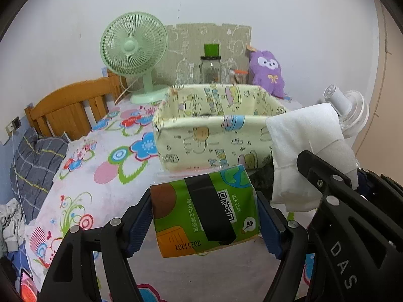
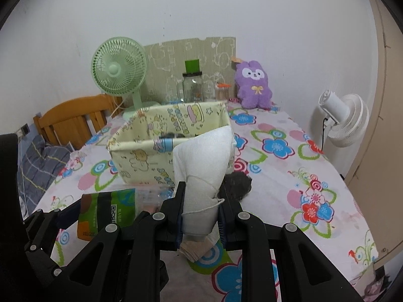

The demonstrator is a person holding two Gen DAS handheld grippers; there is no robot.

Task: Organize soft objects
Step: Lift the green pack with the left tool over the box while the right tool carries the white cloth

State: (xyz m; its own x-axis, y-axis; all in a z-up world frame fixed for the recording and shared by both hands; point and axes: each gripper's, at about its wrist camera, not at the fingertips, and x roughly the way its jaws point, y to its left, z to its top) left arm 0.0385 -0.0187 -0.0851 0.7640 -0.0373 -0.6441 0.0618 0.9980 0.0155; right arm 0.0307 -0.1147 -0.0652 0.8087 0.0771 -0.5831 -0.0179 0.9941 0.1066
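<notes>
Left hand-held gripper (image 1: pixel 205 216) is clamped on a green tissue pack (image 1: pixel 204 211), held above the floral worktop (image 2: pixel 289 151) just before the fabric basket (image 1: pixel 216 128). Right hand-held gripper (image 2: pixel 200 216) pinches a white folded cloth (image 2: pixel 204 166), upright, near the basket's front corner.

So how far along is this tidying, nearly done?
Partly. Something dark already lies inside the fabric bin. In hand: the left gripper grips a green tissue pack, and the right gripper grips a white cloth, neither yet in the bin. Left: dropping both in, plus a dark fuzzy item lying beside the bin.
</notes>
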